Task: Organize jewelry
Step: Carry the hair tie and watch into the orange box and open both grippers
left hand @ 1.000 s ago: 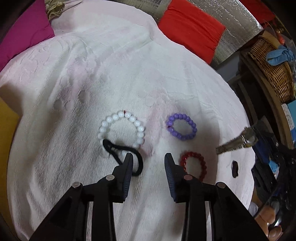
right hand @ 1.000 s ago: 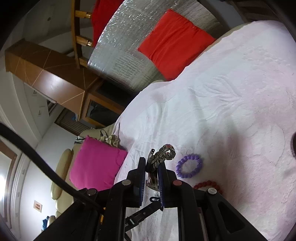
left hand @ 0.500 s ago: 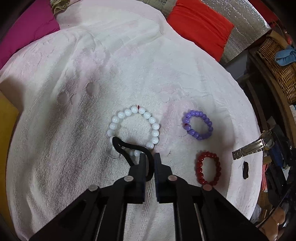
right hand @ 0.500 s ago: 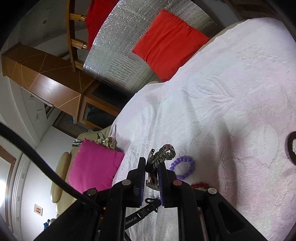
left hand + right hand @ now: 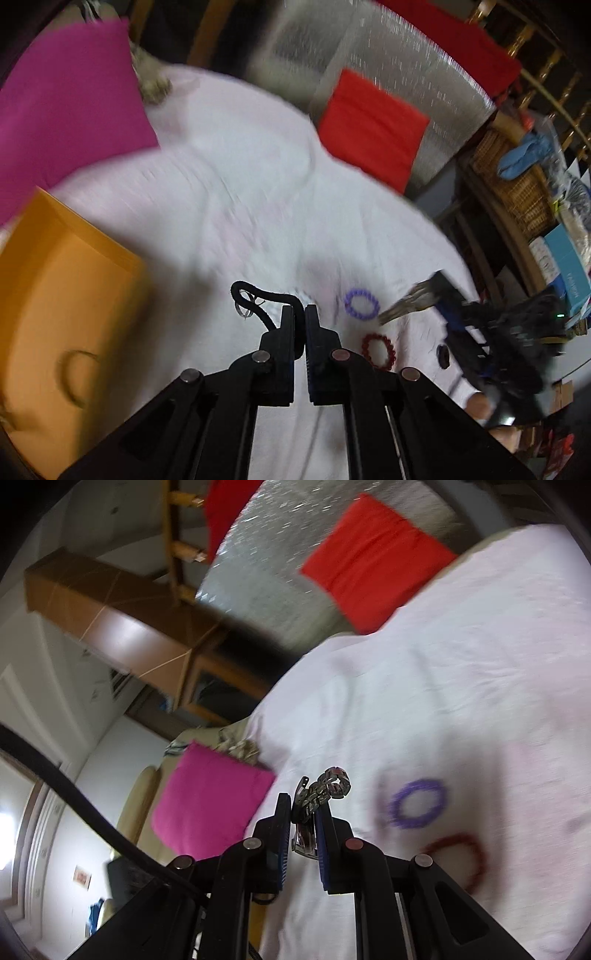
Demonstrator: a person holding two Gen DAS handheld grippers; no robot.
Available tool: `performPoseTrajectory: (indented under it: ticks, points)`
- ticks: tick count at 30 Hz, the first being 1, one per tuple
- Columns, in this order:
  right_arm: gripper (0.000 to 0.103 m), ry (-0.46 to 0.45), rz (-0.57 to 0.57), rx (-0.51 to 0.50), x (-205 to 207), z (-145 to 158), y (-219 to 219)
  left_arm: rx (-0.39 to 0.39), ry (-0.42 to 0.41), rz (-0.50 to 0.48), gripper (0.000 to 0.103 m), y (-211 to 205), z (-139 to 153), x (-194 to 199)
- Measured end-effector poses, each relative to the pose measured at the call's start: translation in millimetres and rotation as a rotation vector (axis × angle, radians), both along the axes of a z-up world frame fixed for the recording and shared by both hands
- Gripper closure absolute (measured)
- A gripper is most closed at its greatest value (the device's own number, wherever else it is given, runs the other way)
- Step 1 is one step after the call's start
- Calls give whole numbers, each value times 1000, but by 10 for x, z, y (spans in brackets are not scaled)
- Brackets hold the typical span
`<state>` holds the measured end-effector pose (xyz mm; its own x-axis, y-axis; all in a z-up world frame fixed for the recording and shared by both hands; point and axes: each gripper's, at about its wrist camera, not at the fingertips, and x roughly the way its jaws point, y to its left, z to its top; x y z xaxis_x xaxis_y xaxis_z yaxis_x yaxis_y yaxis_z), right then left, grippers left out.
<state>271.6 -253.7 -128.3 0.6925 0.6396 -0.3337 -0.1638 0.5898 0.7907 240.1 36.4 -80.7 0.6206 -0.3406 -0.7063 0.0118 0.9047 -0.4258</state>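
Note:
My left gripper (image 5: 299, 314) is shut on a black cord bracelet (image 5: 255, 291) and holds it lifted above the white towel (image 5: 240, 206); a small clear ring hangs from the cord. A purple bead bracelet (image 5: 361, 303) and a red bead bracelet (image 5: 377, 351) lie on the towel to the right. My right gripper (image 5: 301, 808) is shut on a silver metal link bracelet (image 5: 325, 790), held above the towel; it also shows in the left wrist view (image 5: 410, 301). The purple bracelet (image 5: 419, 805) and red bracelet (image 5: 458, 853) lie to its right. The white bead bracelet is hidden behind my left fingers.
An orange box (image 5: 66, 317) stands at the left of the towel. A magenta cushion (image 5: 62, 110) and a red cushion (image 5: 373, 125) lie at the back. A wicker basket (image 5: 517, 184) and clutter fill the right side.
My left gripper has lifted the black cord bracelet off the towel and swung left toward the orange box. The right gripper keeps holding the metal bracelet and has shifted slightly.

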Motion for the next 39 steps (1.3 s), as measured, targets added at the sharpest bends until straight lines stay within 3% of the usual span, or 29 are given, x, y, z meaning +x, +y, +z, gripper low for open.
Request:
performPoseTrajectory:
  ticks: [4, 8, 13, 17, 21, 24, 29, 30, 31, 33, 39]
  points:
    - [89, -46, 88, 18, -27, 87, 484, 65, -76, 69, 98, 485, 322, -346]
    - [89, -91, 206, 25, -78, 182, 1128, 140, -66, 144, 98, 934, 341, -580]
    - [89, -134, 364, 0, -185, 228, 1941, 185, 35, 242, 98, 1491, 18, -812]
    - [89, -135, 459, -43, -249, 165, 2503, 217, 134, 275, 98, 1702, -324, -920]
    - [89, -89, 510, -64, -188, 4, 2942, 220, 222, 295, 98, 1833, -628, -958]
    - [87, -6, 541, -66, -32, -203, 3186, 235, 260, 300, 98, 1856, -726, -967]
    - [81, 107, 545, -122, 145, -412, 3370, 277, 268, 327, 95, 1949, -690, -1005]
    - [80, 110, 536, -109, 147, -425, 3325, 287, 261, 338, 88, 1968, -655, -1019]
    - [80, 96, 502, -96, 164, -405, 3233, 292, 253, 348, 81, 1973, -615, -1029]
    - [80, 81, 463, -61, 181, -325, 3020, 302, 231, 356, 75, 1952, -558, -1040]
    - [80, 45, 323, 16, 143, -110, 2285, 329, 148, 293, 73, 1548, -351, -985]
